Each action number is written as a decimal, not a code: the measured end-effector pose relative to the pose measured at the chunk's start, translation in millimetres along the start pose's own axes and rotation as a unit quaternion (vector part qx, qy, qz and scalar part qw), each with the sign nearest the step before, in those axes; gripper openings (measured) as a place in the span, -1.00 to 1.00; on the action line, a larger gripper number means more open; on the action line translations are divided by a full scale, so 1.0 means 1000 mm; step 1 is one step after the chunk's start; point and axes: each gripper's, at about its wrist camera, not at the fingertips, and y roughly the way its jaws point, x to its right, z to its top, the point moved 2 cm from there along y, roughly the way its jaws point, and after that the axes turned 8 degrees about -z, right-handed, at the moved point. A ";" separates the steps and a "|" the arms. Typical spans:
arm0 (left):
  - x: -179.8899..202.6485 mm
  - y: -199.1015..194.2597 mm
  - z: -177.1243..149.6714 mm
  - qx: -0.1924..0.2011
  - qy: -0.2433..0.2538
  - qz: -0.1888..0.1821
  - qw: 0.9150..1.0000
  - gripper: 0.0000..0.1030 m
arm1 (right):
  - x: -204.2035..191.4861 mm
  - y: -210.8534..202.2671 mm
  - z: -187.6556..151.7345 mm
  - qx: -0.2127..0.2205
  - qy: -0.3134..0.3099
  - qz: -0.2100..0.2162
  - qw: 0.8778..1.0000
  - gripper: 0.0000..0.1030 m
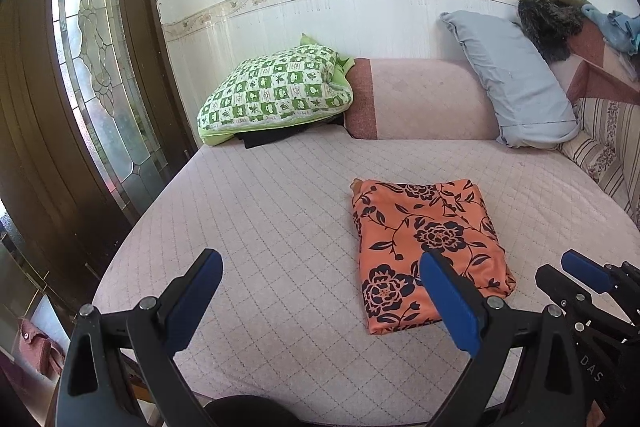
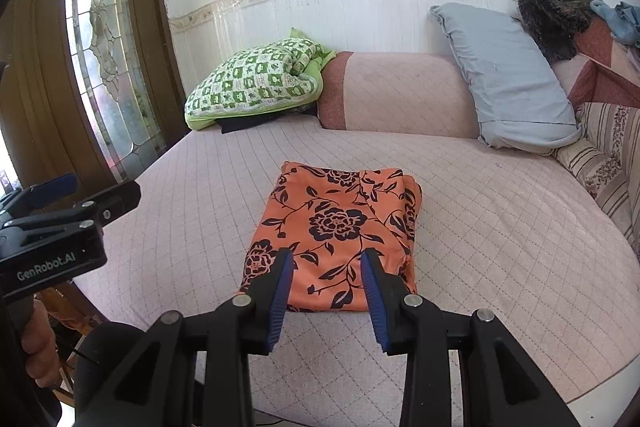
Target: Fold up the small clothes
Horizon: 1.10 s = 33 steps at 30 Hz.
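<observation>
So the orange floral garment (image 2: 334,227) is already a neat rectangle, sitting mid-bed on the pink quilted bed cover (image 2: 500,227). Right tool (image 2: 326,263) hangs just over its 6 o'clock edge, spread apart, holding nothing. Left tool (image 1: 320,279) is off at 9 o'clock, wide apart and empty too. My worry: that slippery-looking fabric could slide and unfold if a finger snags the near edge.

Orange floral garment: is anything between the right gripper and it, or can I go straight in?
Nothing visible stands in the way. The right gripper is open, just short of the near edge of the folded orange floral garment, with only bare quilted bed cover around. The left gripper is off to the side, open.
</observation>
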 end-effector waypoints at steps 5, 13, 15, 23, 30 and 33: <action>-0.002 -0.007 0.002 0.003 -0.002 0.001 1.000 0.92 | -0.002 -0.003 0.003 0.002 -0.001 0.003 1.000 -0.25; -0.001 -0.012 0.004 -0.007 0.003 -0.004 1.000 0.92 | -0.007 -0.004 0.005 0.001 -0.007 0.005 1.000 -0.25; -0.001 -0.015 0.006 0.000 0.004 -0.007 1.000 0.92 | -0.008 -0.004 0.007 0.003 -0.008 0.005 1.000 -0.25; -0.010 -0.026 0.020 0.017 -0.001 -0.010 1.000 0.92 | -0.013 -0.001 0.017 0.002 -0.013 0.009 1.000 -0.25; -0.021 -0.032 0.033 0.029 -0.010 -0.004 1.000 0.92 | -0.022 0.002 0.032 0.008 -0.021 0.012 1.000 -0.25; -0.026 -0.037 0.040 0.039 -0.014 -0.002 0.999 0.92 | -0.027 0.002 0.042 0.014 -0.022 0.015 1.000 -0.25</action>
